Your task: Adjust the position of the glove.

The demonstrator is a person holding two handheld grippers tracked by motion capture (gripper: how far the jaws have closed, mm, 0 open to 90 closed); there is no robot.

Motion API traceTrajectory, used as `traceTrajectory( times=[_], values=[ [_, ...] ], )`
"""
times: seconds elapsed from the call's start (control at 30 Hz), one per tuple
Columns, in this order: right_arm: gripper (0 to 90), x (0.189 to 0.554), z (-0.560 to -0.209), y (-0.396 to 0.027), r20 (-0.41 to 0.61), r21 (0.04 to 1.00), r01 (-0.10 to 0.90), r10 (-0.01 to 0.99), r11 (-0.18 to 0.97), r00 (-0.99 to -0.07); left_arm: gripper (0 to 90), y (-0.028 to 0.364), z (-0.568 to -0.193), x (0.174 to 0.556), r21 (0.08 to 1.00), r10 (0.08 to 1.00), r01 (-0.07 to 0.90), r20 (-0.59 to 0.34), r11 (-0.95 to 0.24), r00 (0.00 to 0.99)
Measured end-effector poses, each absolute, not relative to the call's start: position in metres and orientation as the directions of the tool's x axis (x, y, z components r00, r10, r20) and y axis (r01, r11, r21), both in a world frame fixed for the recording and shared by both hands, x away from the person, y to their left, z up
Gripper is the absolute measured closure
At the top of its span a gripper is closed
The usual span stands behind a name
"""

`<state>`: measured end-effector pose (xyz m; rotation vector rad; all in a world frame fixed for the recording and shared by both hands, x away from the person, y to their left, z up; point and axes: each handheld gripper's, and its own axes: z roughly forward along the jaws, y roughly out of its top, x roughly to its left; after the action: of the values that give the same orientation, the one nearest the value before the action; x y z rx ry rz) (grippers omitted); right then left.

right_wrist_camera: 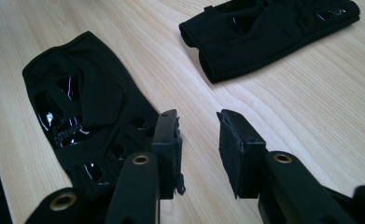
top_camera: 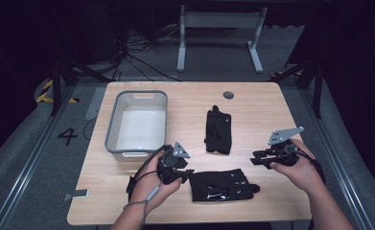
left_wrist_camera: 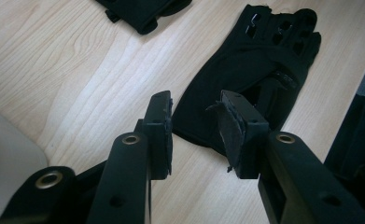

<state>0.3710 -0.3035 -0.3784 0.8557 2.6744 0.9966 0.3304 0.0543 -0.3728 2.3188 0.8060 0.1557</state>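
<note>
Two black gloves lie on the table [top_camera: 252, 100]: the near glove [top_camera: 221, 185] by the front edge, the far glove [top_camera: 218, 132] mid-table. An empty grey tub [top_camera: 112, 125] stands left. Left gripper [top_camera: 181, 176] and right gripper [top_camera: 258, 159] hover, jaws apart, holding nothing.

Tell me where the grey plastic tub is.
In the high view the grey plastic tub sits on the wooden table's far left part, just beyond the left gripper.
</note>
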Motion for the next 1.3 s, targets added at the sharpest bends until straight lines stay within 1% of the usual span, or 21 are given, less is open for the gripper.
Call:
traceTrajectory(
  times=[0.07, 0.1, 0.17, 0.23, 0.3, 0.37, 0.43, 0.5, 0.63, 0.73, 0.77, 0.87, 1.03, 1.2, 1.3],
  values=[
    [68.3, 0.372, -0.379, -0.302, 0.043, 0.642, 0.456, 0.564, 0.617, -0.824, 64.9, 0.054, -0.373, 0.331, 0.639, 0.599, 0.514, -0.102, -0.572, 0.794],
    [68.2, 0.373, -0.38, -0.301, 0.043, 0.64, 0.459, 0.567, 0.617, -0.823, 64.5, 0.051, -0.374, 0.335, 0.659, 0.616, 0.515, -0.099, -0.548, 0.782],
    [68.0, 0.374, -0.38, -0.301, 0.043, 0.641, 0.458, 0.567, 0.616, -0.823, 64.5, 0.048, -0.375, 0.338, 0.665, 0.618, 0.515, -0.101, -0.54, 0.78],
    [68.0, 0.374, -0.379, -0.304, 0.042, 0.645, 0.46, 0.572, 0.61, -0.819, 64.6, 0.042, -0.379, 0.345, 0.674, 0.625, 0.525, -0.119, -0.519, 0.771],
    [67.9, 0.373, -0.378, -0.309, 0.04, 0.648, 0.465, 0.583, 0.603, -0.812, 64.4, 0.031, -0.385, 0.355, 0.661, 0.625, 0.537, -0.13, -0.524, 0.77],
    [67.9, 0.373, -0.378, -0.311, 0.039, 0.651, 0.466, 0.587, 0.599, -0.809, 64.3, 0.027, -0.386, 0.359, 0.655, 0.628, 0.545, -0.135, -0.524, 0.766],
    [67.7, 0.373, -0.377, -0.316, 0.04, 0.656, 0.47, 0.595, 0.591, -0.803, 63.9, 0.017, -0.391, 0.37, 0.654, 0.628, 0.561, -0.165, -0.507, 0.76],
    [67.6, 0.373, -0.377, -0.32, 0.04, 0.658, 0.473, 0.6, 0.586, -0.799, 63.7, 0.012, -0.393, 0.377, 0.652, 0.635, 0.565, -0.162, -0.505, 0.755],
    [67.4, 0.372, -0.378, -0.325, 0.04, 0.658, 0.481, 0.61, 0.58, -0.791, 62.9, 0.006, -0.399, 0.387, 0.647, 0.635, 0.581, -0.188, -0.494, 0.749],
    [66.8, 0.371, -0.378, -0.329, 0.039, 0.659, 0.485, 0.618, 0.574, -0.785, 58.2, 0.001, -0.405, 0.395, 0.649, 0.653, 0.595, -0.195, -0.474, 0.732],
    [66.6, 0.371, -0.378, -0.33, 0.039, 0.66, 0.486, 0.62, 0.573, -0.784, 57.9, -0.001, -0.408, 0.4, 0.646, 0.663, 0.608, -0.204, -0.462, 0.72],
    [66.3, 0.371, -0.377, -0.333, 0.039, 0.664, 0.489, 0.628, 0.565, -0.778, 59.4, -0.004, -0.412, 0.406, 0.641, 0.667, 0.629, -0.235, -0.44, 0.707],
    [66.1, 0.371, -0.377, -0.334, 0.035, 0.667, 0.488, 0.631, 0.562, -0.775, 59.7, -0.008, -0.416, 0.412, 0.634, 0.683, 0.642, -0.235, -0.431, 0.691],
    [66.0, 0.371, -0.378, -0.336, 0.034, 0.665, 0.494, 0.637, 0.561, -0.77, 59.6, -0.013, -0.424, 0.422, 0.616, 0.688, 0.678, -0.287, -0.4, 0.667],
    [65.9, 0.372, -0.379, -0.337, 0.036, 0.664, 0.497, 0.64, 0.559, -0.768, 59.6, -0.014, -0.425, 0.424, 0.614, 0.697, 0.685, -0.288, -0.392, 0.657]
  ],
)
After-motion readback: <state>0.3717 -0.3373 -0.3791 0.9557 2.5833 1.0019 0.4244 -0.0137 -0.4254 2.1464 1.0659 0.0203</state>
